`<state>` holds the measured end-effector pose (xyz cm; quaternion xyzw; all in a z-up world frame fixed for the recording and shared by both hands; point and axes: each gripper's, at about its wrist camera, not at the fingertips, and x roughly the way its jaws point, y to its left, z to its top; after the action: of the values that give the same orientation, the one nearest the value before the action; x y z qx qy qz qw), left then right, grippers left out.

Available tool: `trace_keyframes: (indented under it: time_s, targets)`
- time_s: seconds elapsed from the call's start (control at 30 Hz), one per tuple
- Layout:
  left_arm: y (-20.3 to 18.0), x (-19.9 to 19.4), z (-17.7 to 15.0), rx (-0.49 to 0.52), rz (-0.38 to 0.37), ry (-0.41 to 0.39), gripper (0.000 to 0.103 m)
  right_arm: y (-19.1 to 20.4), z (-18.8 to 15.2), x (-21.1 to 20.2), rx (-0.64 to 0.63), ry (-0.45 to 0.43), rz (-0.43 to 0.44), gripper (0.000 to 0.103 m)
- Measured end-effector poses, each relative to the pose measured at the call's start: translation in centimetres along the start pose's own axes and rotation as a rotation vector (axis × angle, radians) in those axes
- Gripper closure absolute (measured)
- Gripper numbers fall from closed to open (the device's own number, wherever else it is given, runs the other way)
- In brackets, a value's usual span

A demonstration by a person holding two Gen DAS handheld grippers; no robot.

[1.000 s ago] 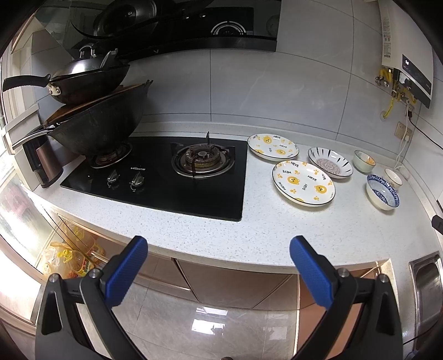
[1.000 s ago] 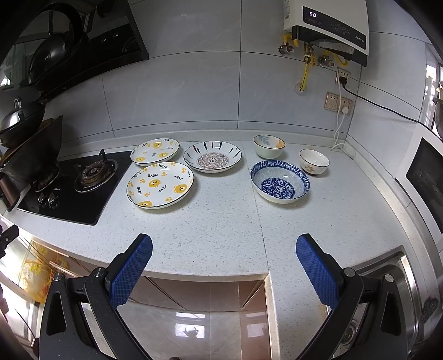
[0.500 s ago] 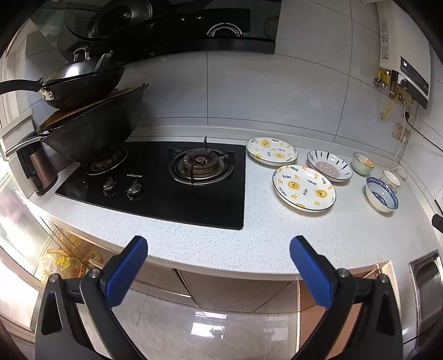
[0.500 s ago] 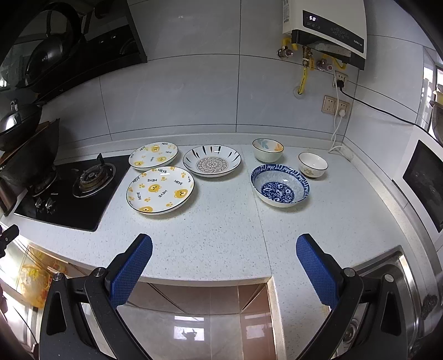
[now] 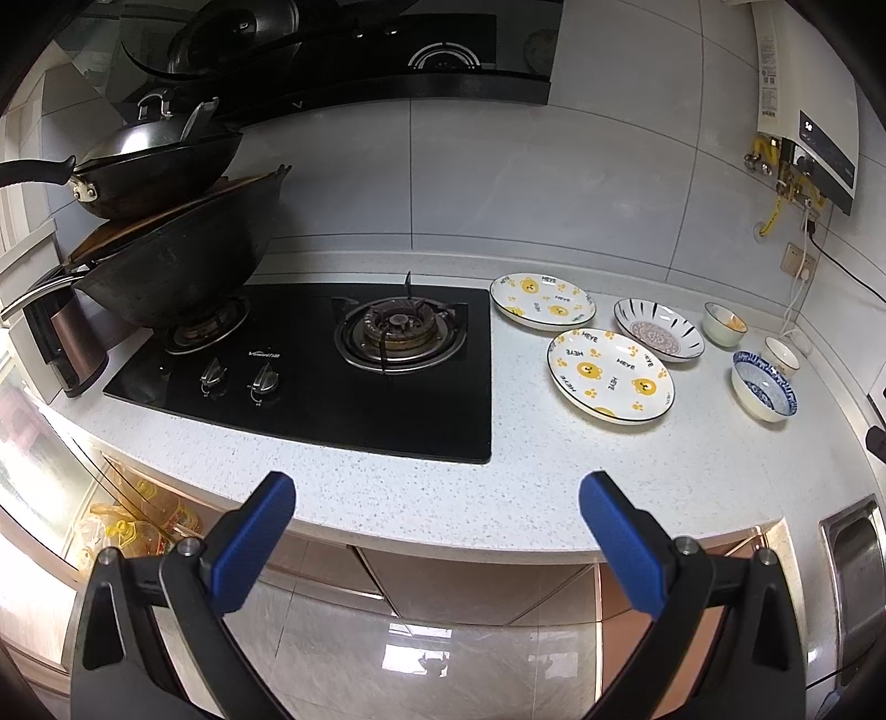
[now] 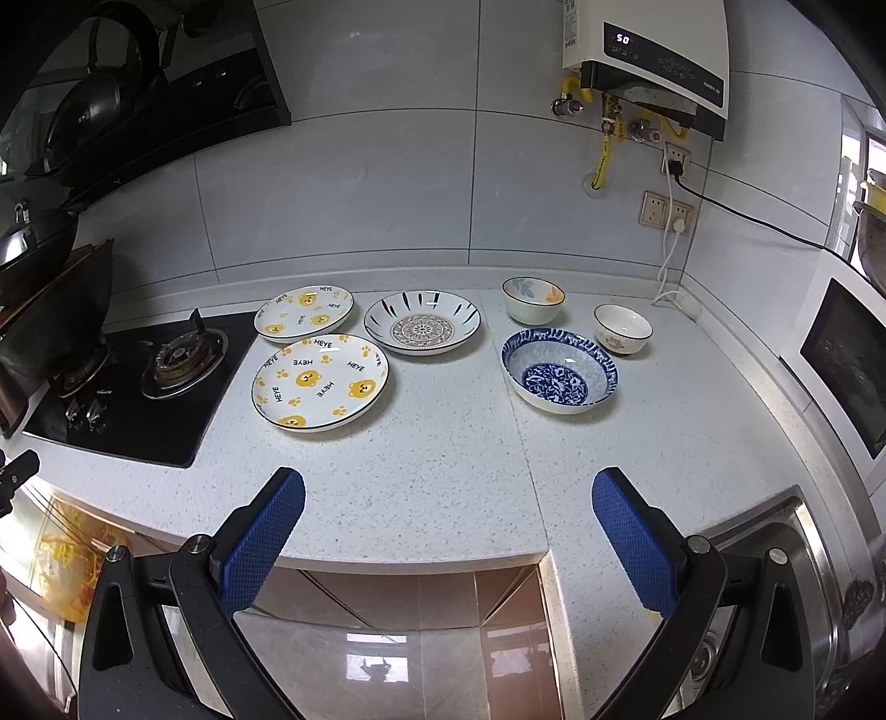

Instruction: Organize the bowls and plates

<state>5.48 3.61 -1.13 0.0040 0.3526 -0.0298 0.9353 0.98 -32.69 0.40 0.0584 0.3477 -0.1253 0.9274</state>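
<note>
Grippers both spread wide, holding nothing: my left gripper (image 5: 434, 526) and right gripper (image 6: 447, 523) hang off counter (image 6: 443, 471) front edge. Three plates (image 6: 320, 381) near hob (image 6: 138, 387), three bowls (image 6: 559, 370) toward back right corner.

In the left wrist view the sink (image 5: 855, 559) is cut by the right edge, only its near corner showing. The long handle of the upper wok (image 5: 149, 171) runs off the left edge, and the lower wok (image 5: 183, 277) hides the left burner beneath it. The small white bowl (image 5: 782, 357) sits partly behind the blue patterned bowl (image 5: 764, 387). In the right wrist view the oven (image 6: 847, 360) is clipped at the right edge. The brand lettering on the water heater (image 6: 653, 50) is too small to read.
</note>
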Motion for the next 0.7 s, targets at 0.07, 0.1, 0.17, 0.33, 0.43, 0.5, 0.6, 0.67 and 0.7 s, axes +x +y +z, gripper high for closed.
trace_keyframes:
  time_s: [0.07,0.1,0.17,0.33,0.43,0.5,0.6,0.67,0.7]
  targets:
    - [0.1,0.1,0.1,0.001,-0.002,-0.001,0.000,0.0,0.0,0.0,0.000,0.000,-0.001,0.001]
    - [0.1,0.2,0.0,0.000,-0.003,0.000,0.000,0.0,0.0,0.0,0.000,0.001,-0.002,0.001]
    - [0.2,0.4,0.0,0.001,-0.008,0.003,0.000,0.2,-0.1,0.1,0.002,0.004,-0.003,0.001]
    - [0.3,1.3,0.3,0.007,-0.033,0.012,0.000,0.8,-0.1,0.6,0.009,0.012,0.002,0.001]
    - [0.3,1.9,0.4,0.009,-0.067,0.023,0.000,1.3,-0.1,1.2,0.012,0.023,0.022,0.001]
    - [0.2,2.3,0.6,0.010,-0.089,0.024,0.000,1.7,0.1,1.8,0.018,0.026,0.045,0.001]
    - [-0.2,3.2,0.7,0.006,-0.121,0.045,0.000,2.2,0.5,2.9,0.018,0.034,0.064,0.001]
    - [-0.5,4.1,1.0,-0.012,-0.155,0.067,0.000,2.7,0.9,4.0,0.014,0.045,0.087,0.001]
    - [-0.7,4.5,1.2,-0.014,-0.162,0.077,0.000,2.9,1.2,4.8,0.006,0.050,0.093,0.001]
